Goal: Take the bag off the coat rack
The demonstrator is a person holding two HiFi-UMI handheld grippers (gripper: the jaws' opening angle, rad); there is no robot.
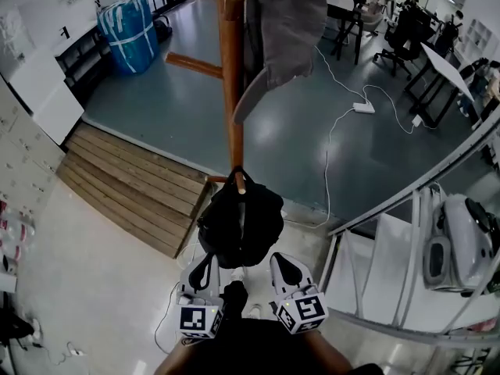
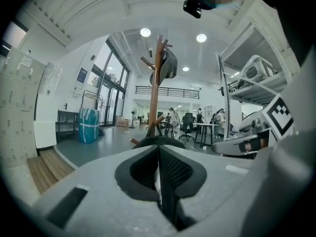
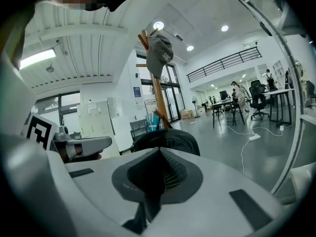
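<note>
Far left by the wall: 1 blue wrapped bundle w/ white straps (image 1: 125, 33) on the grey floor. Below it, 1 stepped platform of brown wood planks (image 1: 133, 182).

Bottom, left of centre: left gripper (image 1: 205, 262), white w/ black pads. Its jaws are clenched tight, nothing btwn them.

Centre: 1 tall round wooden coat rack pole (image 1: 230, 76) w/ angled pegs. The 1 black soft fabric bag (image 1: 240, 223) is rounded & slouchy. It hangs by its top loop from a short low peg (image 1: 241, 182) on that pole. The bag sits just ahead of both grippers' tips; can't tell if they touch it. In both gripper views its dark top shows right past the closed jaws. Higher on the pole, right side: 1 grey cap (image 1: 285, 30), brim down.

Right of centre: right gripper (image 1: 286, 262), same build, also clenched & empty. 2 grippers total, each w/ 1 marker cube.

Further right on the floor: 1 white power strip (image 1: 363, 108) w/ white cable. Far right: 1 white metal shelf unit (image 1: 367, 268) holding 1 white-grey device (image 1: 461, 241).
</note>
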